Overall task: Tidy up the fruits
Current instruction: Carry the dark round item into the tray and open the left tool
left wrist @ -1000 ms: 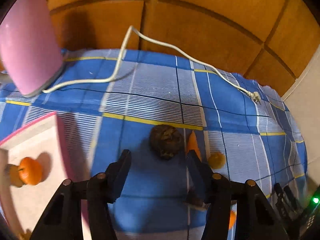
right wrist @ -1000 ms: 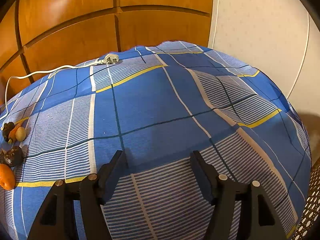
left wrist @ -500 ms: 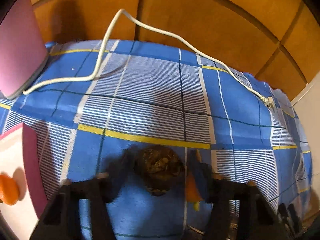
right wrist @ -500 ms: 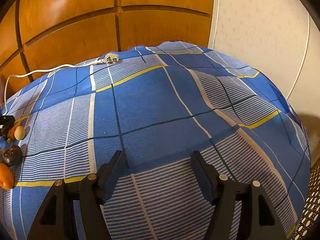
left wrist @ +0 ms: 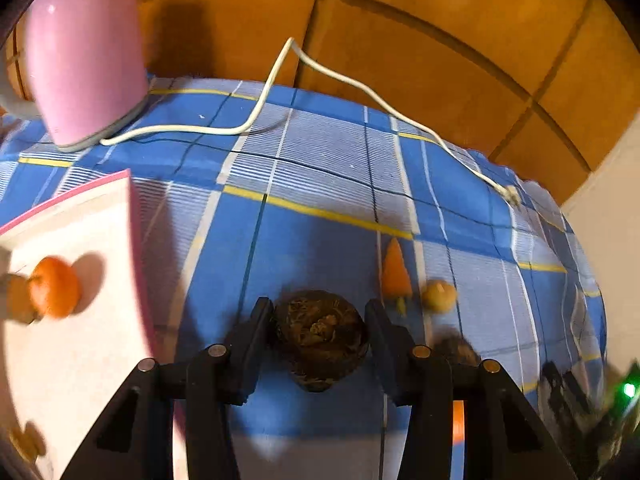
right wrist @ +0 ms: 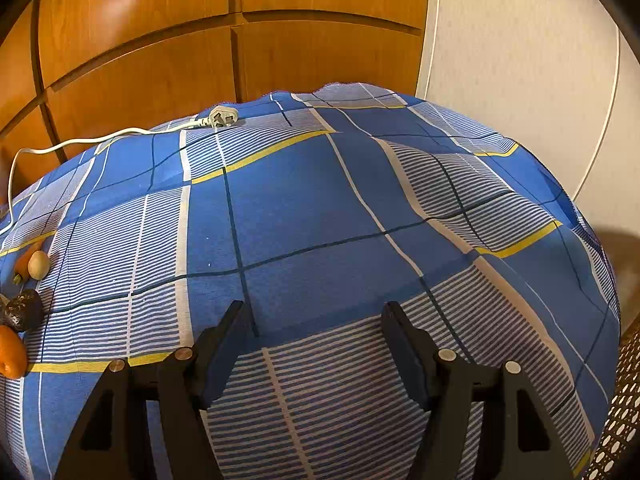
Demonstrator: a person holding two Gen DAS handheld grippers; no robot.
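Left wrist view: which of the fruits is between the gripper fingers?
The dark brown wrinkled fruit, clamped in the left gripper. The carrot and small yellow fruit lie apart on the cloth to its right; the orange sits in the pink tray.

- My left gripper [left wrist: 320,312] has closed its fingers onto the dark wrinkled fruit [left wrist: 321,338], which lay ahead of them a second ago.
- The fruit now hangs lifted between them.

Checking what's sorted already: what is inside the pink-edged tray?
In the pink-edged tray lie an orange beside a brownish fruit, and another piece near the bottom edge. The frame cuts off the rest.
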